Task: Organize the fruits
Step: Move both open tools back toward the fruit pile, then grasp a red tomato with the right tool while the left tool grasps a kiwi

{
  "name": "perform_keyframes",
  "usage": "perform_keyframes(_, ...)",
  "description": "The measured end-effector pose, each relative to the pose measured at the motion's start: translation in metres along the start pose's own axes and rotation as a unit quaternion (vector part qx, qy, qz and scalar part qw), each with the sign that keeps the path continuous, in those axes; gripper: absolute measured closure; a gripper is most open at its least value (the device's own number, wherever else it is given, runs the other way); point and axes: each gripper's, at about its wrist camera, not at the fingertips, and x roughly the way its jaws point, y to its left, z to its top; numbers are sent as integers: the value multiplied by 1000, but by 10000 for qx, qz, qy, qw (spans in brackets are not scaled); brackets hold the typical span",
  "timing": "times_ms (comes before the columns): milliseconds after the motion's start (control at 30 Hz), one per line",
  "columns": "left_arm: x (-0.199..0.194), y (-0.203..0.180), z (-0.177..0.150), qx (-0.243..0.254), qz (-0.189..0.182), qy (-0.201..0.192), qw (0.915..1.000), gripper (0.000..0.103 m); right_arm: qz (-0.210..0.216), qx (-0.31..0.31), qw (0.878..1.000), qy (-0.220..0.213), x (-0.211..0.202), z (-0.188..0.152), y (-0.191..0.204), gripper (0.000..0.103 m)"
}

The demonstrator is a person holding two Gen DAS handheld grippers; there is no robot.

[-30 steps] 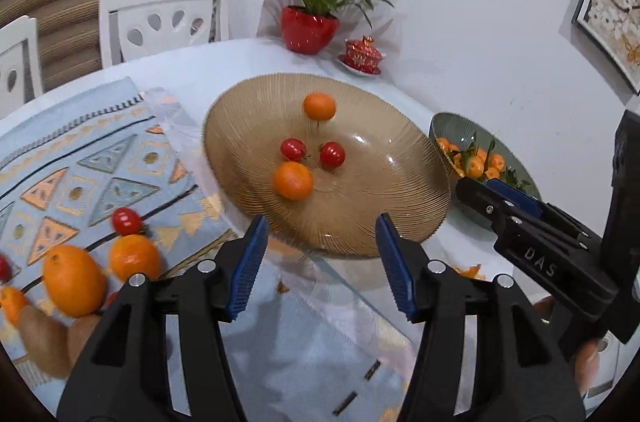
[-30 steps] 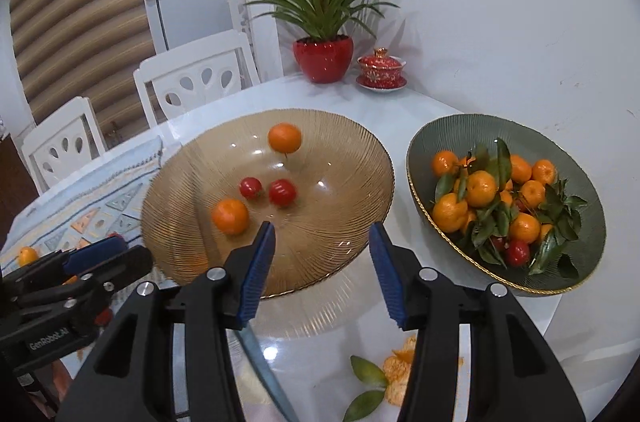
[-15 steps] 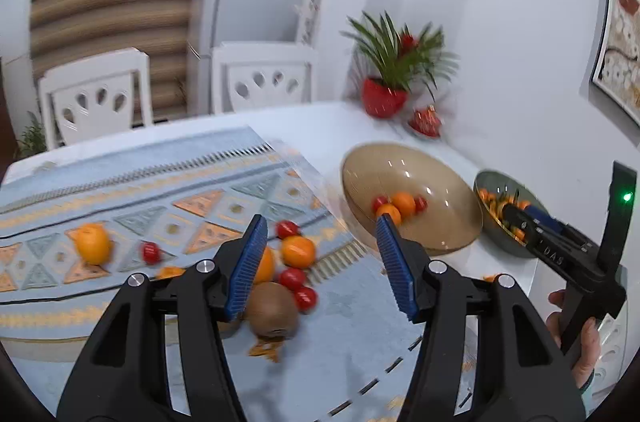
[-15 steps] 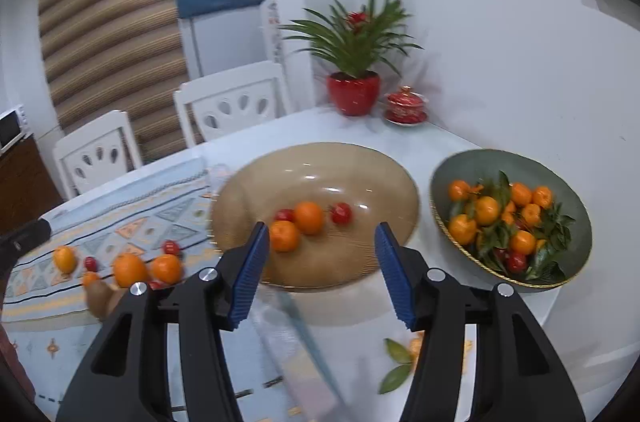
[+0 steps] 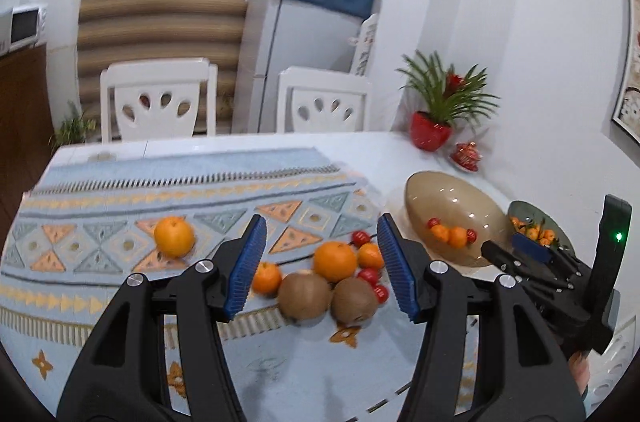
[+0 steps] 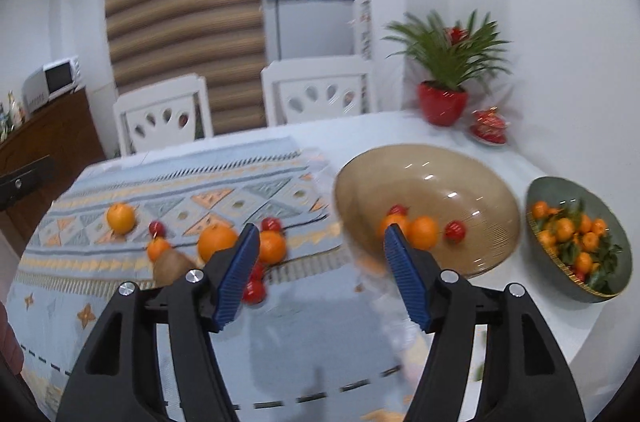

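Observation:
A cluster of fruit lies on the patterned blue cloth [image 5: 120, 198]: two brown kiwis [image 5: 306, 294], a large orange [image 5: 334, 260], smaller oranges and several red cherry tomatoes [image 5: 361, 237]. A lone orange [image 5: 174, 236] sits further left. My left gripper [image 5: 320, 266] hangs open above the cluster, nothing between its fingers. The amber glass bowl [image 6: 472, 174] holds two oranges [image 6: 423, 232] and tomatoes. My right gripper [image 6: 320, 266] is open and empty between the cluster and that bowl; it also shows in the left wrist view, right gripper [image 5: 520, 254].
A green bowl [image 6: 616, 222] of leafy tangerines stands at the table's right edge. A red potted plant [image 6: 443, 102] and a red lidded dish [image 6: 489, 128] stand at the back right. Two white chairs [image 5: 158, 98] line the far side.
Both grippers have pulled back and swung left from the amber bowl, so the fruit cluster on the cloth now sits in front of them. Both stay open.

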Motion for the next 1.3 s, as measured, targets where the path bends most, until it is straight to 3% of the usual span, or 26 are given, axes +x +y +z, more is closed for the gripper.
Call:
perform_keyframes(300, 56, 44, -40, -207, 333, 427, 9983, 45, 308, -389, 9981, 374, 61, -41, 30, 37)
perform_keyframes(467, 77, 77, -65, -585, 16, 415, 9974, 45, 393, -230, 9964, 710, 89, -58, 23, 40)
perform_keyframes(533, 83, 89, -66, -766, 24, 620, 9951, 46, 494, -139, 9963, 696, 89, -59, 19, 40)
perform_keyframes(667, 83, 97, -68, -830, 152, 611, 9946, 45, 542, -145, 9955, 770, 92, -61, 19, 41)
perform_keyframes(767, 89, 93, -73, -789, 51, 766, 9939, 44, 697, -227, 9937, 846, 95, -61, 22, 59)
perform_keyframes(967, 91, 80, -73, -355, 128, 899, 9952, 44, 855, -93, 9922, 906, 95, -59, 16, 60)
perform_keyframes(1167, 96, 69, -63, -573, -183, 1341, 9891, 44, 966, -194, 9912, 886, 91, -58, 22, 57)
perform_keyframes(1300, 106, 64, -59, -861, -717, 1824, 9768, 29, 954, -263, 9911, 886, 91, -59, 26, 51)
